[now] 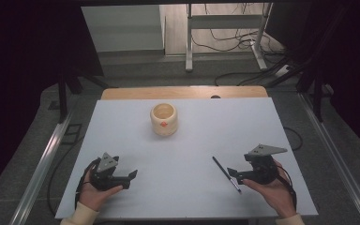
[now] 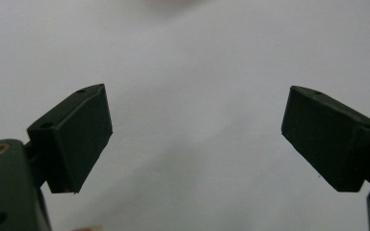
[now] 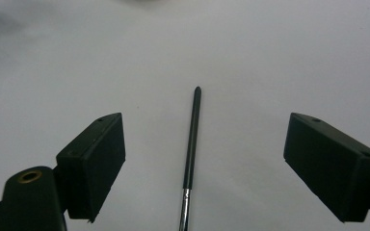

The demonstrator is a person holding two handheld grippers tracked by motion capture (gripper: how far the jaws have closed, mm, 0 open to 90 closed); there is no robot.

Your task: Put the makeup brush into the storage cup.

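A thin black pen (image 1: 226,174) lies on the white table (image 1: 201,126), tip pointing away and to the left. In the right gripper view the pen (image 3: 191,144) runs up between the two wide-apart jaws, touching neither. My right gripper (image 1: 234,174) is open and low over the table, right beside the pen. My left gripper (image 1: 130,178) rests near the front left, open, with bare table between its fingers (image 2: 79,137). A small round wooden cup (image 1: 163,119) with an orange mark stands upright at the middle back of the table.
The table's wooden far edge (image 1: 183,92) shows behind the white top. Beyond it stand a metal frame (image 1: 225,28) and loose cables (image 1: 243,42) on the floor. Rails (image 1: 47,154) run along both sides of the table.
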